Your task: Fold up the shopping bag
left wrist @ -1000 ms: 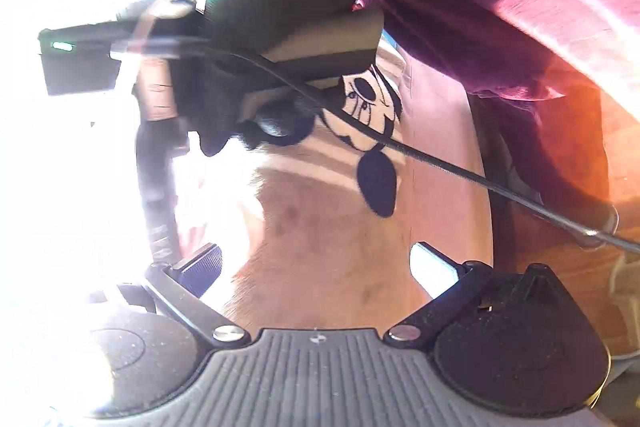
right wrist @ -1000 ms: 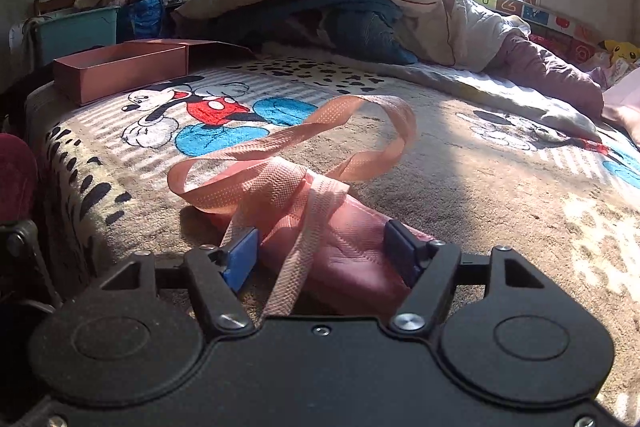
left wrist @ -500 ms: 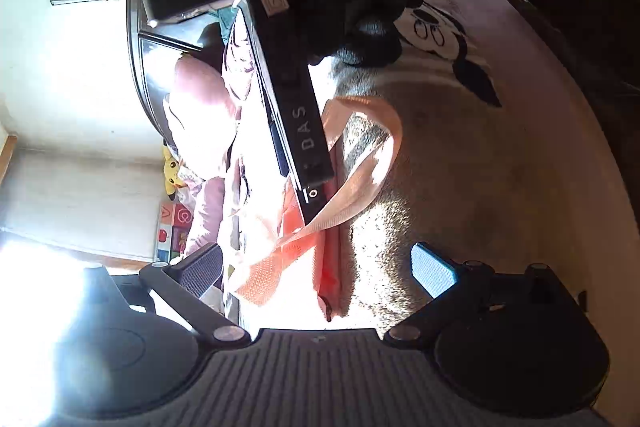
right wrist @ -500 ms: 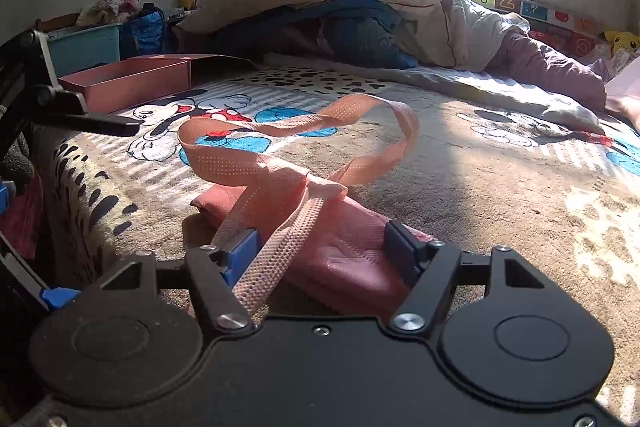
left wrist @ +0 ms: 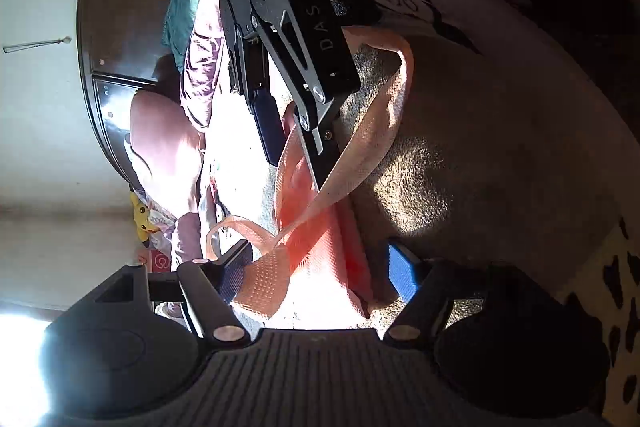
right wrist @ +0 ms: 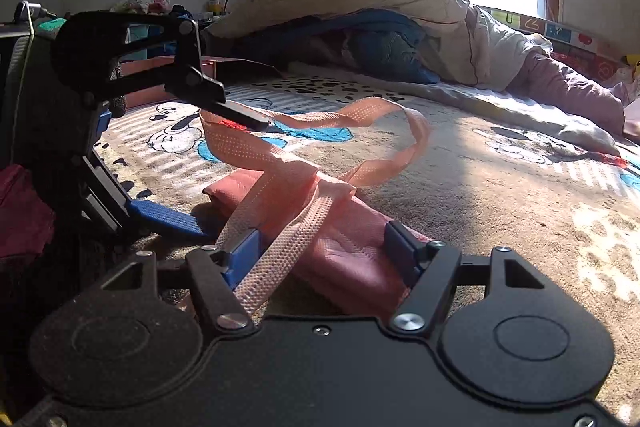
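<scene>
bag [right wrist: 344, 247], pink and folded flat, lies on the bed [right wrist: 500, 187]. right gripper [right wrist: 320, 251] clamps its near end. left gripper [right wrist: 208, 171] at 9 o'clock has just been closing around the far end and handle loop [right wrist: 360, 119], not pinching.

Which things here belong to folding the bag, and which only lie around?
Job: pink shopping bag, its strap, left gripper, right gripper.
Lying around: pink box, heaped bedding, yellow toy.
</scene>
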`<state>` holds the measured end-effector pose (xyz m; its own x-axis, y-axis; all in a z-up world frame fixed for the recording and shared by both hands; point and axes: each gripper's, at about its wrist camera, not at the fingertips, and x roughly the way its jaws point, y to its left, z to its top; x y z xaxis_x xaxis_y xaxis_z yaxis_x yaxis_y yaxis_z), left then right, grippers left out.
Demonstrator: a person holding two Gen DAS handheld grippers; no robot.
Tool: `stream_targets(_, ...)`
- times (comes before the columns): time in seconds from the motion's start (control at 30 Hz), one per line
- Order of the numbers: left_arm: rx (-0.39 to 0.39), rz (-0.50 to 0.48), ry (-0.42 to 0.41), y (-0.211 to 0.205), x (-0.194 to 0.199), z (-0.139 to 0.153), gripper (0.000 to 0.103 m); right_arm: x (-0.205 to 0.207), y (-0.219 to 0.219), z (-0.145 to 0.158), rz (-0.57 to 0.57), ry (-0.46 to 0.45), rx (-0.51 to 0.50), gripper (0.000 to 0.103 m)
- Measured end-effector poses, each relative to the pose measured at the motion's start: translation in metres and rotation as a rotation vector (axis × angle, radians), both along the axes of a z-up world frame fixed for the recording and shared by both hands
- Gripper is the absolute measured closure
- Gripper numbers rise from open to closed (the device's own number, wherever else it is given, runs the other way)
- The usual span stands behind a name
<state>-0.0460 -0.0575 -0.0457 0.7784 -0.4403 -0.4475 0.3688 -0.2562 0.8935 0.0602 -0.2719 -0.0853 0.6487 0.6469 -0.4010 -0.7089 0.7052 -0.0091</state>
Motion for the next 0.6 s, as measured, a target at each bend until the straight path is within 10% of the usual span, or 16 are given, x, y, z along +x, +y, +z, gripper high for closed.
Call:
stream_targets(0.43, 0.113, -0.131, -0.037, -0.03, 0.037, -0.023, 0.032, 0.005, -0.01, -0.002, 0.027, 0.021, 0.062, 0.033)
stream_targets(0.6, 0.198, -0.184, -0.017, -0.039, 0.047, -0.029, 0.046, 0.005, -0.017, -0.001, 0.036, 0.029, 0.087, 0.033)
